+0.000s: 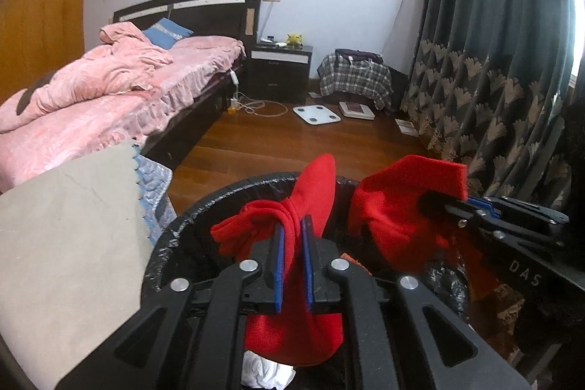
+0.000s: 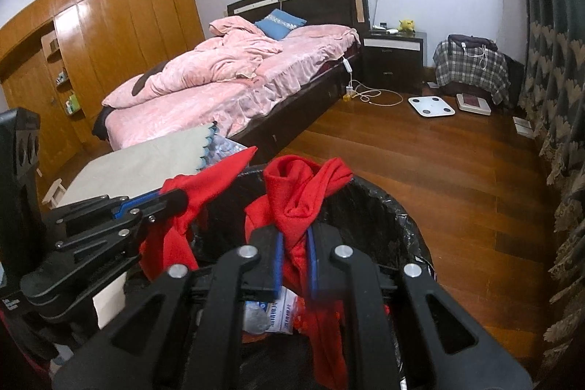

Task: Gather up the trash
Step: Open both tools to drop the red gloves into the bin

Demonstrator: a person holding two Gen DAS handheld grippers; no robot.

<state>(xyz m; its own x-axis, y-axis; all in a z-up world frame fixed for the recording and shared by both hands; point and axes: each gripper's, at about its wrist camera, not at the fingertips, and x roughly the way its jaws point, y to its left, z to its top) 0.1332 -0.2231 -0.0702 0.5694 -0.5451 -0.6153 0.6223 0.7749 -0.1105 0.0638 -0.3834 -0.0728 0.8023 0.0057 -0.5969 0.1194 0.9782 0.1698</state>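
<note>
Left gripper (image 1: 292, 236): I'm seeing its jaws pinching a red cloth (image 1: 314, 185);
Right gripper (image 2: 295, 245): jaws gripping red fabric (image 2: 303, 192);
Bin (image 1: 204, 207): sitting at six o'clock beneath both

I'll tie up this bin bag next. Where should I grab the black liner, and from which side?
Pinch the black liner where it folds over the right-hand rim, coming from outside and above: that crinkled overhang is loose and clear of the red cloth.

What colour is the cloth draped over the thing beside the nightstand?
The draped cloth is plaid, grey and white checks; the right wrist view shows it best.
</note>
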